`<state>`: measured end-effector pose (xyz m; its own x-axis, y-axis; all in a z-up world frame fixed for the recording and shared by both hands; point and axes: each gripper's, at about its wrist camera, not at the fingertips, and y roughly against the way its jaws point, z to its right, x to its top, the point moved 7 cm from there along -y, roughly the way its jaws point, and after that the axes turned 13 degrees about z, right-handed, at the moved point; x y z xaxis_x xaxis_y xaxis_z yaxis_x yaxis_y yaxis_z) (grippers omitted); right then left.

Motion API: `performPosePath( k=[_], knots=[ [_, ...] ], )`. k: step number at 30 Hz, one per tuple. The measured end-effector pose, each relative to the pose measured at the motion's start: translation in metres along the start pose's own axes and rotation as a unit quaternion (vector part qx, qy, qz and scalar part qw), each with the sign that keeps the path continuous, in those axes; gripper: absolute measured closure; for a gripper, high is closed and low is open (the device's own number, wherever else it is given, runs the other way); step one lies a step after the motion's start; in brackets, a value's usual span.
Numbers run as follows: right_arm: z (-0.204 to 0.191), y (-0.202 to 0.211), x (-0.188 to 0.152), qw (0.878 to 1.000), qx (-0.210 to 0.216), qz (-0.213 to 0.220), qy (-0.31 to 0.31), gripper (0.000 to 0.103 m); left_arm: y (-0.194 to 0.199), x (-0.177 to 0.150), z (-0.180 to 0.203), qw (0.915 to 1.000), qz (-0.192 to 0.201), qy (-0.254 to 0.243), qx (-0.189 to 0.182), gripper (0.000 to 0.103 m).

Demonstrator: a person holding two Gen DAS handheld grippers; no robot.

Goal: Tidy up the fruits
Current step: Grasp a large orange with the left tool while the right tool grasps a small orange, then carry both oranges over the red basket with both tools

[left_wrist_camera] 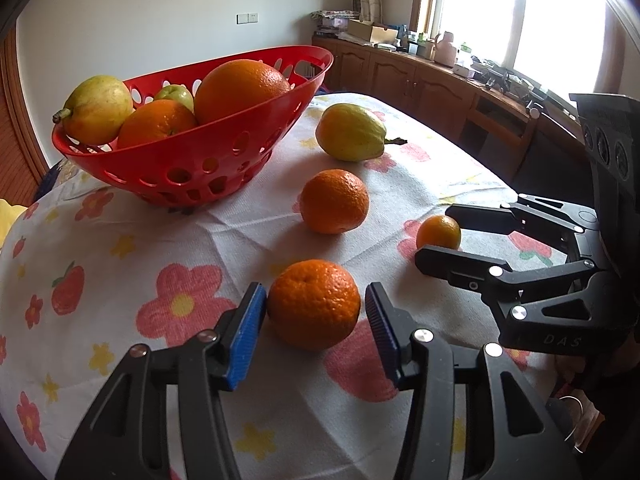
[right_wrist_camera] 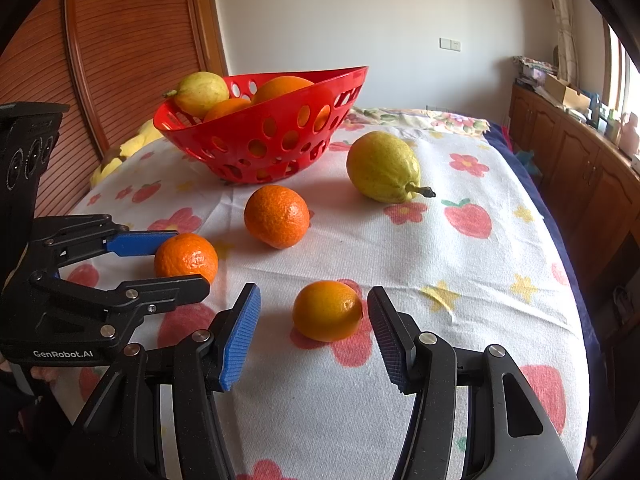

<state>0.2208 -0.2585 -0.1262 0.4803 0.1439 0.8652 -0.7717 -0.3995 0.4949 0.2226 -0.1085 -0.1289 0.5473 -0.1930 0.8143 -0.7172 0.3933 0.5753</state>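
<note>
Grippers both spread — left gripper (left_wrist_camera: 314, 316) around a mandarin (left_wrist_camera: 314, 305), right gripper (right_wrist_camera: 314, 330) around a small orange (right_wrist_camera: 327, 311).

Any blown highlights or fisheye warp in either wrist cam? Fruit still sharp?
Left wrist view: window blown out to white at top right, strong barrel warp, orange between the pads sharp. Right wrist view: even light, only a sliver of window glare at the right edge, small orange crisp, dark vignette in the corners.

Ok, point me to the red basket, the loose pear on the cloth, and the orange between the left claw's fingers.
red basket (right_wrist_camera: 280, 152): right wrist view, perforated front wall.
pear (right_wrist_camera: 380, 168): right wrist view, middle of its body.
orange (left_wrist_camera: 314, 304): left wrist view, centre of its peel, between the open fingers.
</note>
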Motion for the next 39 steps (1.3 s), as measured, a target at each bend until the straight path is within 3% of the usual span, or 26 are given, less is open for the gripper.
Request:
performPosePath(
  k=[11,35,37,39],
  knots=[
    [-0.001,0.000,0.000,1.000,0.000,0.000,0.000,0.046,0.006,0.002,0.005,0.9997,0.016,-0.017,-0.002,0.059],
    [0.011,0.003,-0.005,1.000,-0.010,-0.029,-0.008,0.046,0.059,0.052,-0.015,0.9956,0.092,-0.010,0.019,0.059],
    [0.010,0.002,-0.008,0.999,-0.006,-0.037,-0.004,0.064,0.060,0.055,-0.020,0.9953,0.095,-0.006,0.022,0.059],
    [0.008,0.003,-0.009,0.999,-0.006,-0.038,0.008,0.067,0.061,0.057,-0.023,0.9949,0.098,-0.005,0.024,0.059]
  ],
)
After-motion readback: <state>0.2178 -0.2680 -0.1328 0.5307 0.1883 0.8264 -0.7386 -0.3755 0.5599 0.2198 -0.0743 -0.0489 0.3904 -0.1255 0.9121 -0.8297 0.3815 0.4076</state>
